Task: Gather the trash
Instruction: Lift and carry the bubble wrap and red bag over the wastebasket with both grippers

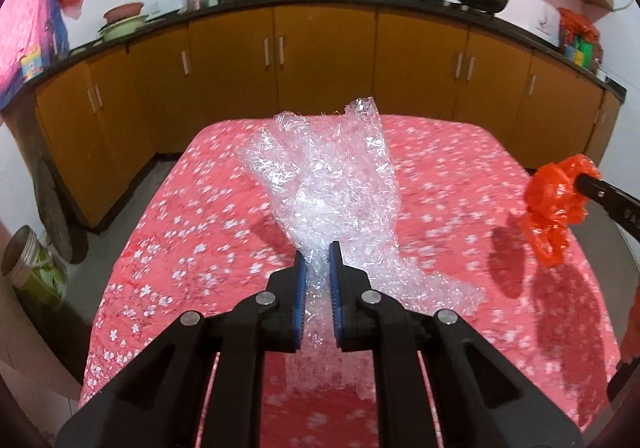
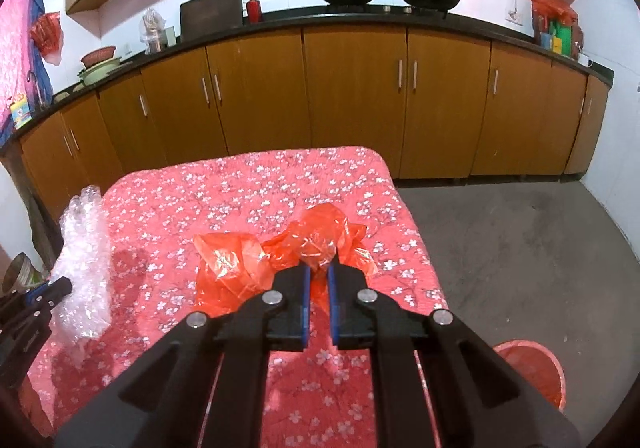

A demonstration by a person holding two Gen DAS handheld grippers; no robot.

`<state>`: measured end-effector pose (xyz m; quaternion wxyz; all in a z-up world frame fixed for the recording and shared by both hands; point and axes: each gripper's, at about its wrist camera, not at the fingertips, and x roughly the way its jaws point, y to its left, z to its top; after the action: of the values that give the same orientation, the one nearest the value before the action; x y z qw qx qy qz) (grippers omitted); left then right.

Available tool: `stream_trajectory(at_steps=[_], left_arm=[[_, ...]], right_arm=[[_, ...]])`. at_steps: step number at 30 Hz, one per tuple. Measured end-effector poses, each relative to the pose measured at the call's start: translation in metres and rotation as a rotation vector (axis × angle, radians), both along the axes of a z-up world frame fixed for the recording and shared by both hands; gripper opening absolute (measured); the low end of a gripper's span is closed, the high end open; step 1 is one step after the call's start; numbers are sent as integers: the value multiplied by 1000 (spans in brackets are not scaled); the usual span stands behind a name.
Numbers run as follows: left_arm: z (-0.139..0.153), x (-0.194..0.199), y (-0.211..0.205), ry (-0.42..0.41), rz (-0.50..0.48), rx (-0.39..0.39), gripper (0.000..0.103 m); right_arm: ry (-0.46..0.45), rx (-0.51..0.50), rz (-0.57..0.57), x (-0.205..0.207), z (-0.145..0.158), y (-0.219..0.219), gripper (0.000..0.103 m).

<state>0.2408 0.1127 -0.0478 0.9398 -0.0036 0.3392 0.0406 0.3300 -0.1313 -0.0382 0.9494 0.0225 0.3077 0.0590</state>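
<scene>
My left gripper (image 1: 318, 254) is shut on a sheet of clear bubble wrap (image 1: 328, 176) and holds it above the table with the red flowered cloth (image 1: 168, 248). My right gripper (image 2: 318, 270) is shut on a crumpled red plastic bag (image 2: 240, 264) and holds it above the same table (image 2: 240, 192). In the left wrist view the red bag (image 1: 554, 204) hangs at the right in the right gripper's fingers (image 1: 592, 188). In the right wrist view the bubble wrap (image 2: 82, 260) hangs at the left from the left gripper (image 2: 60, 286).
A red bin (image 2: 536, 372) stands on the grey floor to the right of the table. A metal pail (image 1: 24, 252) stands on the floor at the left. Wooden cabinets (image 2: 352, 100) with a black counter run along the far wall.
</scene>
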Motion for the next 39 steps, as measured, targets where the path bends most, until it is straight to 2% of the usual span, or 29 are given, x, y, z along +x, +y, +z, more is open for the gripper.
stream_trajectory(at_steps=[9, 24, 29, 34, 39], left_arm=[[17, -13, -40, -28, -68, -5, 11], [18, -19, -82, -22, -136, -31, 11], [19, -25, -103, -26, -182, -54, 11], [20, -34, -137, -29, -264, -86, 11], [15, -41, -179, -24, -349, -105, 11]], right_arm=[[-35, 10, -12, -24, 15, -24, 9], [-36, 42, -93, -47, 13, -84, 8], [-46, 48, -157, -65, 13, -114, 8], [-72, 66, -264, -94, 9, -161, 8], [-65, 23, -362, -117, -3, -208, 8]])
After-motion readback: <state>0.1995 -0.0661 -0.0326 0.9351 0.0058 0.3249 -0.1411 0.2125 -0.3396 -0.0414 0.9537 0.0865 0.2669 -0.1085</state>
